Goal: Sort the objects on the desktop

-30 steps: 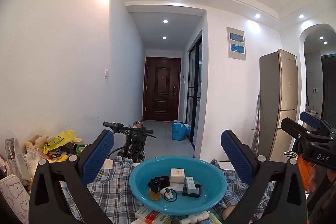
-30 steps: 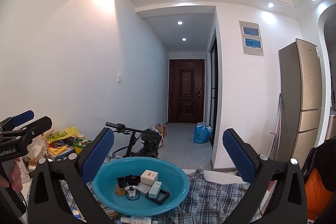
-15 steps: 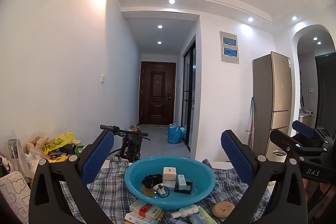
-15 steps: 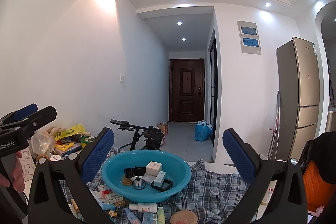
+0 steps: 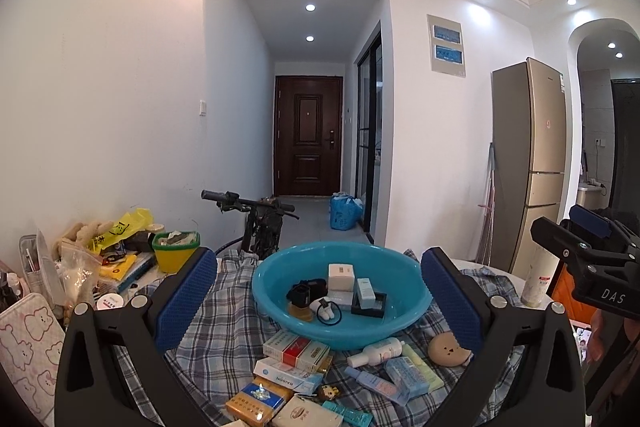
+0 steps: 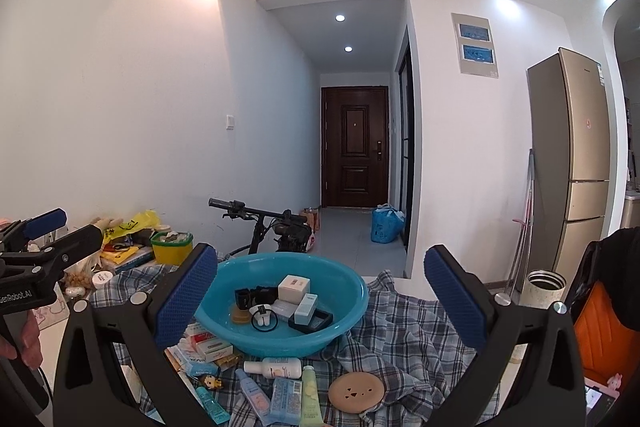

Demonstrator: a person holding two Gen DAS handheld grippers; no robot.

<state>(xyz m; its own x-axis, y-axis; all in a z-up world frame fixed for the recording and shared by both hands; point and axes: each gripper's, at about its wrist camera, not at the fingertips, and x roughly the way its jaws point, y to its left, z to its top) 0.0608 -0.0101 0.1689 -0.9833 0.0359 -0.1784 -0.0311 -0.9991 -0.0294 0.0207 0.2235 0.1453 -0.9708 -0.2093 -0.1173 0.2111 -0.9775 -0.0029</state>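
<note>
Both jaws spread wide, empty: left gripper [image 5: 316, 301], right gripper [image 6: 320, 301]. Aimed at loose toiletries [image 6: 288, 393], six o'clock of blue basin [image 6: 344, 331], for collecting.

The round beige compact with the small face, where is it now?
In both views the compact lies on the checked cloth in front of the blue basin, toward its right, beside the pale green tube.
</note>
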